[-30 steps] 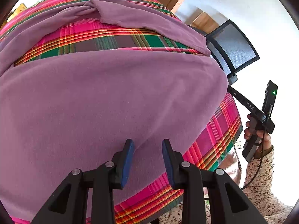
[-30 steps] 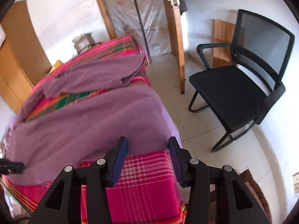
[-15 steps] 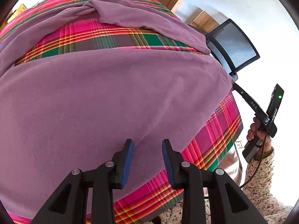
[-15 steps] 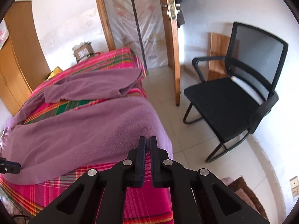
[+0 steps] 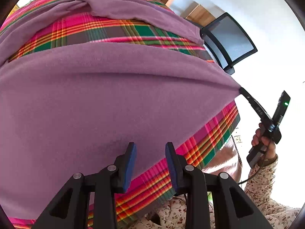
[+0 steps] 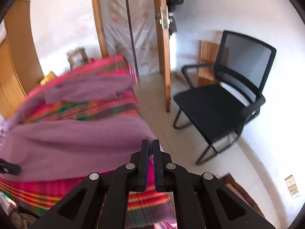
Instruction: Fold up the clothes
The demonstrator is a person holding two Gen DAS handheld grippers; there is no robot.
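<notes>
A room with white walls, a tiled floor and a wooden door [image 6: 164,43] holds a bed [image 5: 209,145] covered in a pink, green and orange plaid sheet. A black mesh chair [image 6: 225,103] stands on the floor beside the bed's right edge, near the door. A wooden wardrobe [image 6: 11,61] lines the wall on the far left.

A purple garment [image 5: 114,99] lies spread over the near part of the bed, reaching almost to the near edge, where a strip of plaid shows below it. A second purple stretch [image 5: 122,9] lies across the far part of the bed, with a band of plaid bare between the two; whether they are one piece cannot be told.

The left hand-held gripper [image 5: 150,158] hovers over the garment's near edge with its blue-padded fingers [image 5: 129,164] apart and nothing between them.

The right hand-held gripper [image 6: 150,152] is closed on the garment's corner at the bed's right edge. In the left wrist view the cloth is drawn into a taut point where this gripper [image 5: 242,90] pinches it, and creases run from that point across the garment. The person's right hand [image 5: 264,143], in a floral sleeve, holds its handle. The right wrist view is motion-blurred over the bed.
</notes>
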